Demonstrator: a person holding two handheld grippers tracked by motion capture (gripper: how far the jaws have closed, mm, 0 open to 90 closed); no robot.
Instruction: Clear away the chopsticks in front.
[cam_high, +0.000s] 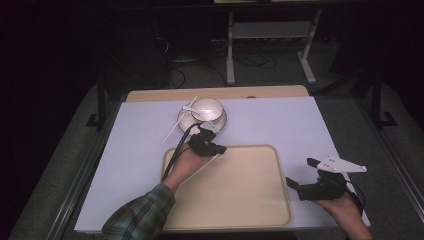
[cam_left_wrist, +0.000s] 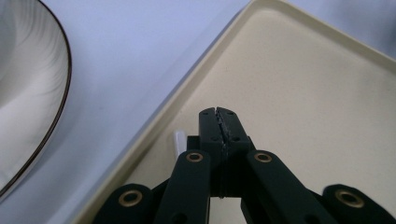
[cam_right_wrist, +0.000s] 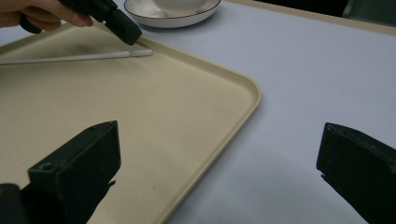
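Counter (cam_high: 280, 120): one beige tray (cam_high: 250, 200), one saucer (cam_high: 186, 121) with one bowl (cam_high: 207, 108), three white chopsticks. Step: loading chopsticks. Your left tongs (cam_high: 214, 148) are clenched on one chopstick (cam_right_wrist: 74, 57) at the tray's far-left rim; lower, release it (two left by the saucer). Right tongs (cam_high: 302, 172) released, idle.

The left tool (cam_high: 216, 148) is matte black, built of flat link bars joined by brass-ringed pivots, with small screws set in the jaw blocks and ridged inner pads. A black cable (cam_high: 172, 155) trails from it along the forearm. The left sleeve (cam_high: 140, 215) is plaid flannel in green, blue and pale lines. The right tool (cam_high: 301, 175) is black too, with blocky jaws, and bears a pale grey three-cornered plate (cam_high: 341, 164) dotted with small holes on top.
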